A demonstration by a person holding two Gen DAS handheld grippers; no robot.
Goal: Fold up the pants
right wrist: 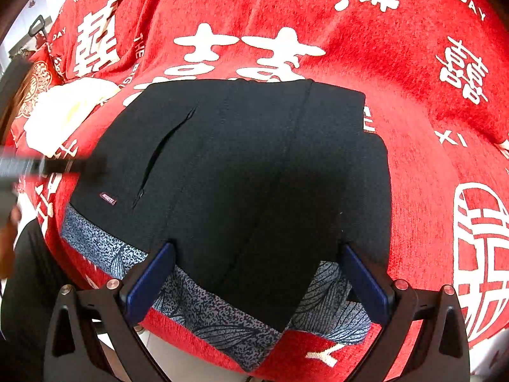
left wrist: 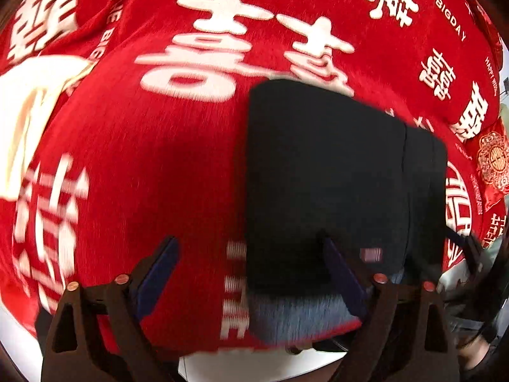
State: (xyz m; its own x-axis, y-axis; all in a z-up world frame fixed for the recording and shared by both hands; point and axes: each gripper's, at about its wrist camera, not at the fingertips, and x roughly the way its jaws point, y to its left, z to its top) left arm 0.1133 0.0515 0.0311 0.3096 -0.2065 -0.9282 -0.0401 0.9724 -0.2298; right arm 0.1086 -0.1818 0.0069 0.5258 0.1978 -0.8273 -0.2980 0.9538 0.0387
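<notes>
Both claws, left claw (left wrist: 251,248) and right claw (right wrist: 259,254), gape wide, empty, over folded black knit pants (right wrist: 241,165) on plush red blanket (right wrist: 413,73).

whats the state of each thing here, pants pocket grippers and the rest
pants: folded into a compact block, lying flat on the red blanket
patterned waistband: exposed along the near edge
pocket zip: partly open slit
red blanket: spread out, slightly rumpled
cream cloth: crumpled, beside the pants
left gripper: open, nothing held
right gripper: open over the pants, not gripping
</notes>
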